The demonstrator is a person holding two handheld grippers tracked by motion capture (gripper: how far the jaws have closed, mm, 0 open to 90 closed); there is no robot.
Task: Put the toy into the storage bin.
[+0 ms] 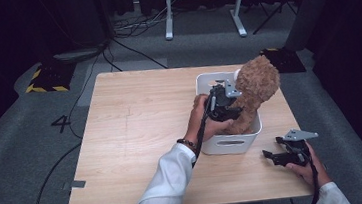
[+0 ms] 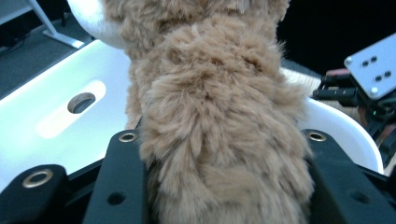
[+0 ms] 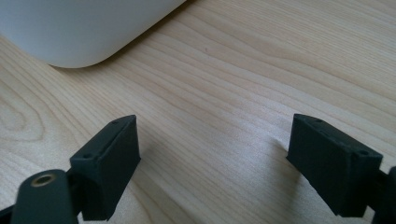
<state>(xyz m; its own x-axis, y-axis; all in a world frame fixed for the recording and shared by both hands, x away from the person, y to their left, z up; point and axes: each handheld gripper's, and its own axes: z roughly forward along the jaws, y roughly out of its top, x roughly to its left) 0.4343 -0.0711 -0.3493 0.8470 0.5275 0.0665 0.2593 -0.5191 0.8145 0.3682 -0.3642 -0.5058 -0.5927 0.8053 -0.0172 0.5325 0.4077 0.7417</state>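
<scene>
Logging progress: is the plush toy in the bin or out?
In. The plush toy stands in the white bin, head above the rim, its body between the left gripper's jaws.

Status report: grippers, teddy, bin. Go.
Left gripper clamped on teddy, teddy upright in white bin. Right gripper open, low over table beside bin. Nothing in the way.
</scene>
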